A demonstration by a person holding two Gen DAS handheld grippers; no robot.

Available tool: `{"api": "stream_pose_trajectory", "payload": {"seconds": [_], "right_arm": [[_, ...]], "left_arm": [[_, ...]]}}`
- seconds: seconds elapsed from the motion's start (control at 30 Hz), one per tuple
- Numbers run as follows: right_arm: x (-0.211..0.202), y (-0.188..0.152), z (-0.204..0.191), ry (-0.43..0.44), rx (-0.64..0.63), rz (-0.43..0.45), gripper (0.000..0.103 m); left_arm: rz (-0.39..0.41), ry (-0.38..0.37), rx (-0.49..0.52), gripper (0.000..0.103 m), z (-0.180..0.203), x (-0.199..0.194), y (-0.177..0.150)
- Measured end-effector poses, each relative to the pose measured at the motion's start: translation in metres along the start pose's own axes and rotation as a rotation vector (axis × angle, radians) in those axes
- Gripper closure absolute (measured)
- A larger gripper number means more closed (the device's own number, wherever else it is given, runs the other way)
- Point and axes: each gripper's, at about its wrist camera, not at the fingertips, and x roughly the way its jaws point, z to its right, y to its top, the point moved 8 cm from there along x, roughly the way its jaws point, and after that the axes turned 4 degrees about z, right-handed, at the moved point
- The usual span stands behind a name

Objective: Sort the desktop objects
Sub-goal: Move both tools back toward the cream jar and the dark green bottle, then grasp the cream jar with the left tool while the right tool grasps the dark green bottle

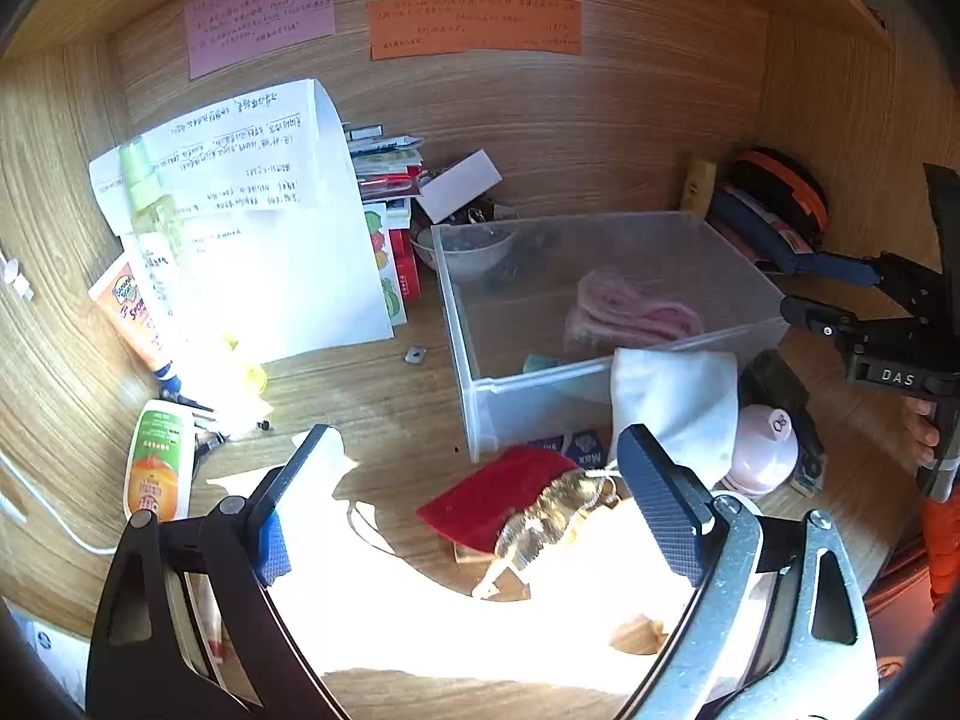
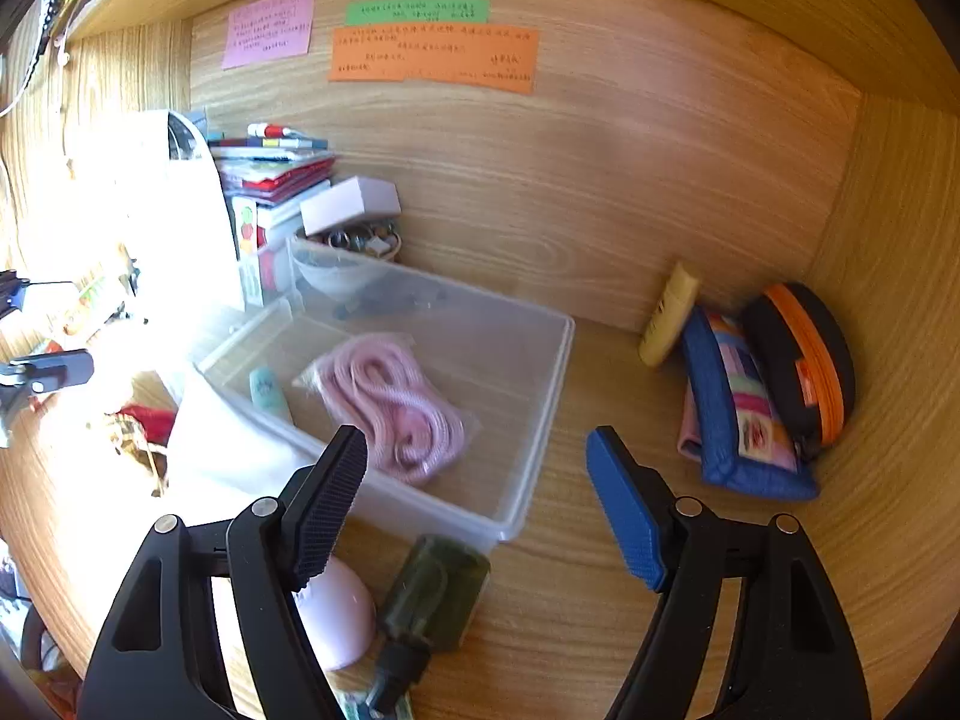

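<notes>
A clear plastic bin [image 1: 480,360] [image 2: 540,420] stands mid-desk. In it lie a bagged pink cord [image 2: 390,408] [image 1: 630,312] and a small teal tube [image 2: 267,390]. My left gripper [image 1: 480,468] is open and empty above a red pouch [image 1: 486,498] and a gold tasselled trinket [image 1: 552,516] in front of the bin. My right gripper [image 2: 477,492] is open and empty over the bin's near right corner; it also shows at the right of the left wrist view [image 1: 888,324]. A white cloth [image 1: 678,402] hangs over the bin's front edge.
A dark green bottle [image 2: 438,594] and a pink round case [image 2: 336,612] lie before the bin. A blue patchwork pouch [image 2: 738,414], orange-black case [image 2: 804,360] and cream tube [image 2: 669,312] sit at back right. Papers [image 1: 270,228], bottles [image 1: 159,468], books [image 2: 270,174] and a bowl [image 2: 336,276] crowd the left.
</notes>
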Motion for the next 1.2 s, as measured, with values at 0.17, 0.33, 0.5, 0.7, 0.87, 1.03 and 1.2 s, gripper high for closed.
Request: {"api": "stream_pose_trajectory", "payload": {"seconds": [0.17,0.33,0.5,0.7,0.87,1.03,1.2], "right_arm": [[0.003,-0.024,0.003,0.013,0.021,-0.051,0.030],[0.011,-0.042,0.003,0.021,0.027,-0.095,0.030],[0.022,-0.053,0.004,0.044,0.059,-0.133,0.030],[0.033,-0.063,0.001,0.069,0.087,-0.163,0.030],[0.036,-0.064,-0.001,0.079,0.082,-0.157,0.031],[0.040,-0.065,0.000,0.086,0.099,-0.157,0.031],[0.043,-0.067,0.000,0.093,0.104,-0.167,0.040]], "left_arm": [[0.020,0.019,0.001,0.007,0.008,-0.016,-0.015],[0.003,0.000,0.004,0.007,0.026,-0.015,-0.032],[-0.037,-0.051,-0.014,0.007,0.041,-0.004,-0.048],[-0.107,-0.094,-0.092,0.007,0.041,0.013,-0.066],[-0.131,-0.158,-0.171,0.007,0.038,0.015,-0.076],[-0.139,-0.148,-0.176,0.007,0.037,0.019,-0.078],[-0.160,-0.147,-0.195,0.008,0.035,0.031,-0.079]]}}
